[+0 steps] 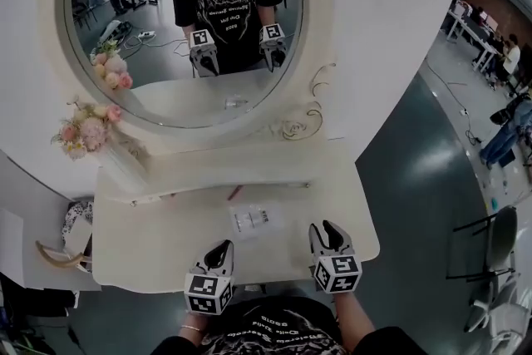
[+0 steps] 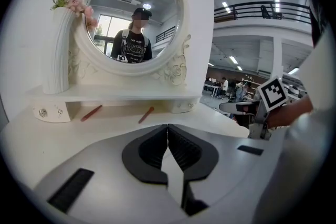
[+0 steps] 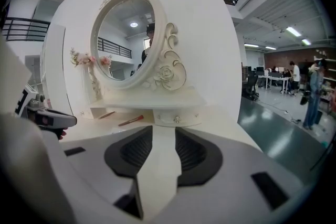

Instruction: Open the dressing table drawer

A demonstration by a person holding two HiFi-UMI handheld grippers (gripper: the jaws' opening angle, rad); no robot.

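Observation:
The white dressing table (image 1: pixel 150 249) carries a round mirror (image 1: pixel 183 21) over a low shelf (image 1: pixel 216 166). Under the shelf's ends sit small drawers with knobs: one on the right (image 3: pixel 177 119), one on the left (image 2: pixel 50 112). My left gripper (image 1: pixel 221 248) (image 2: pixel 167 126) hovers over the table's front edge, shut, its tips touching with nothing held. My right gripper (image 1: pixel 329 227) (image 3: pixel 164 127) is beside it to the right, open, with only tabletop showing between its jaws. It points toward the right small drawer from a distance. Any drawer in the table's front is hidden below the top.
Two red pencils (image 2: pixel 91 113) (image 2: pixel 146 114) lie under the shelf. A clear packet (image 1: pixel 252 219) lies mid-table. A white vase with pink flowers (image 1: pixel 91 129) stands at the shelf's left end. A basket (image 1: pixel 75 233) sits left of the table and a chair (image 1: pixel 490 245) on the right.

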